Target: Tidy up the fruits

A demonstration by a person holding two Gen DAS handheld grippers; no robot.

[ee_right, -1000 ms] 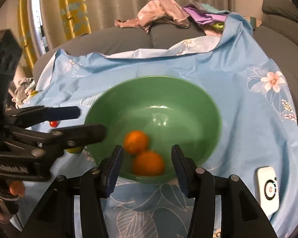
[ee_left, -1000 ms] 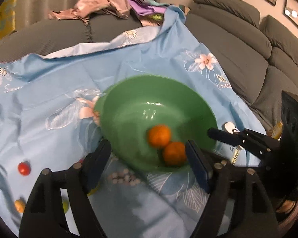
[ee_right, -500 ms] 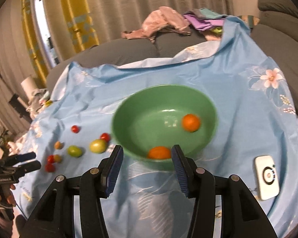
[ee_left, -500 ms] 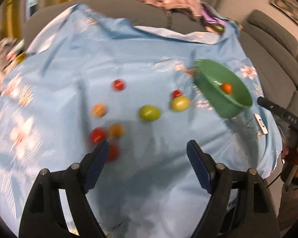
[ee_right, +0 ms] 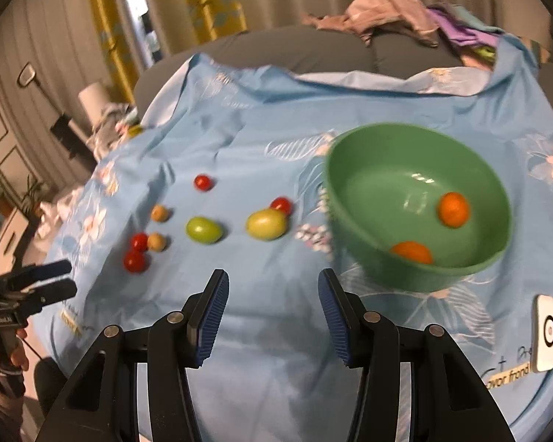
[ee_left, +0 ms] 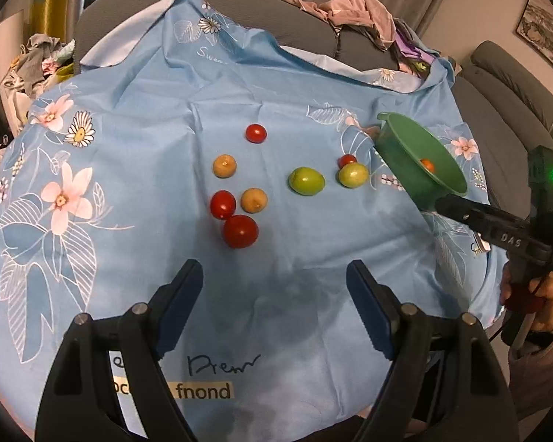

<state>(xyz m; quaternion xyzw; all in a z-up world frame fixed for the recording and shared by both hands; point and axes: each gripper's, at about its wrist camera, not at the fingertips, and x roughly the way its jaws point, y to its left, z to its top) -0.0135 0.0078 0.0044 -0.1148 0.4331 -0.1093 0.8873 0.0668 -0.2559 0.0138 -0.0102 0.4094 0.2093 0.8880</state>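
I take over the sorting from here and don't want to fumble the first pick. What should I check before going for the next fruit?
1. Left gripper open and empty: ok.
2. Right gripper open and empty: ok.
3. Nearest fruit, the large red tomato, free to grasp: not ok, a smaller red tomato sits against it.
4. Green bowl has room: ok, only two oranges inside.
5. Bowl resting flat on the blue cloth: cannot tell, it is blurred.
6. Green fruits with clear space around: ok for the left one; the right one touches a small tomato.
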